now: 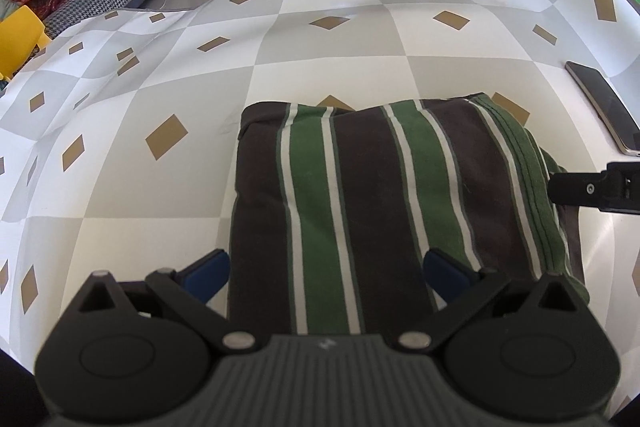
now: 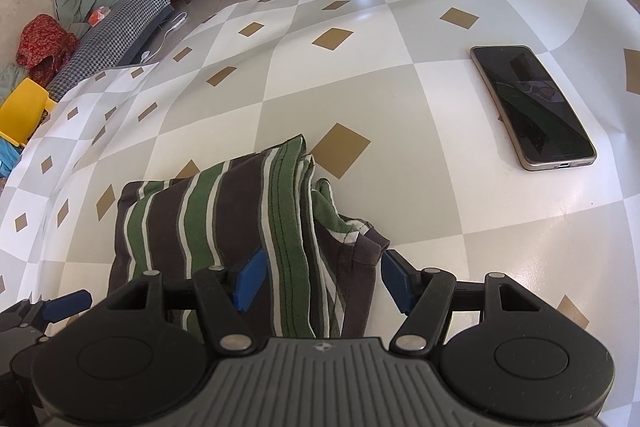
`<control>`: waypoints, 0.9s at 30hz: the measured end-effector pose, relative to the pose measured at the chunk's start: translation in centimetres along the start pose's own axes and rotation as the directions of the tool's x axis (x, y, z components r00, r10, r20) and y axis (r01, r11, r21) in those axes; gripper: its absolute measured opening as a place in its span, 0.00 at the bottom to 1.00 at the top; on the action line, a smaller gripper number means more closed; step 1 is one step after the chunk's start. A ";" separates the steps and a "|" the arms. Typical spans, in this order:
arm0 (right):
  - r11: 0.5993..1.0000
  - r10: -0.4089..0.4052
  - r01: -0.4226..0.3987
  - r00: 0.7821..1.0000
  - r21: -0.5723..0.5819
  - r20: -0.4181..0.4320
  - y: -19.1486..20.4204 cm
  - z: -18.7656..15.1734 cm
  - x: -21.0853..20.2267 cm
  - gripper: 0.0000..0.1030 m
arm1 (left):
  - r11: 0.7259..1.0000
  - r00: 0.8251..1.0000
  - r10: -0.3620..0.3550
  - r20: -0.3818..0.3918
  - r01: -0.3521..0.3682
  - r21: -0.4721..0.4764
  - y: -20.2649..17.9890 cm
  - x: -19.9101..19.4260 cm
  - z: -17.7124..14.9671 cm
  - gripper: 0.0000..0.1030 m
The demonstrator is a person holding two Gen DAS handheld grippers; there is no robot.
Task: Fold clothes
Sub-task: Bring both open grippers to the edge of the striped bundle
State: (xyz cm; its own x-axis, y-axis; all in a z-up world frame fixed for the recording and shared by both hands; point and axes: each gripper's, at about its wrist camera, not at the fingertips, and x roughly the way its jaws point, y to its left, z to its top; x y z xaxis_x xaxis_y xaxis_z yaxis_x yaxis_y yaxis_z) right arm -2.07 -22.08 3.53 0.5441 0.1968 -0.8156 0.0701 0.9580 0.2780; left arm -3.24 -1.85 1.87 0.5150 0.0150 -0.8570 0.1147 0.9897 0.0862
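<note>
Living room, checkered table cloth (image 1: 160, 187) | shirt (image 1: 380, 207) lies as a folded block, stripes running near-to-far, phone (image 2: 532, 107) well right of it | your left tongs (image 1: 326, 277) gape wide at its near-left edge | right tongs (image 2: 322, 279) gape wide, straddling its layered right edge | both equally near.

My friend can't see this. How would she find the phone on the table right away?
Start at the table's checked cloth, grey and white squares with tan diamonds. In its middle lies a folded striped shirt, green, brown and white. Look right of the shirt, apart from it: the phone lies flat, the only hard, shiny black thing there, with a gold rim.
</note>
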 end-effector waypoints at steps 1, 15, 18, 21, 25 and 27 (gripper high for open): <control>1.000 0.003 -0.003 1.000 -0.001 0.003 0.0 0.0 -0.1 0.62 | 1.000 1.000 0.001 0.002 -0.001 0.001 -0.1 -0.2 0.0 1.00; 0.999 0.048 -0.048 0.998 -0.012 0.034 0.4 -0.1 -0.9 0.62 | 0.999 1.000 0.019 0.015 -0.020 0.026 -1.4 -2.2 -1.1 1.00; 0.998 0.064 -0.064 0.997 -0.005 0.033 0.3 -0.2 -1.0 0.62 | 0.999 1.000 0.018 0.013 -0.018 0.027 -1.6 -2.4 -1.4 1.00; 0.998 0.064 -0.064 0.997 -0.008 0.035 0.3 -0.3 -1.1 0.62 | 0.999 1.000 0.018 0.013 -0.018 0.036 -1.9 -2.7 -1.7 1.00; 0.998 0.061 -0.061 0.997 -0.018 0.036 0.4 -0.3 -1.1 0.62 | 0.999 1.000 0.020 0.013 -0.020 0.042 -2.2 -3.0 -2.0 1.00; 0.998 0.064 -0.063 0.997 -0.018 0.032 0.4 -0.3 -1.1 0.62 | 0.999 1.000 0.019 0.016 -0.019 0.041 -2.3 -3.2 -2.1 1.00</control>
State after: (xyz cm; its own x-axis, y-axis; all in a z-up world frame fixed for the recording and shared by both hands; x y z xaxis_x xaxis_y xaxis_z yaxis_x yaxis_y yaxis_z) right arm -2.93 -21.86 4.36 0.5743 0.2508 -0.7793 0.0206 0.9472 0.3200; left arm -6.93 -3.85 3.34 0.5302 0.0312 -0.8473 0.1398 0.9824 0.1236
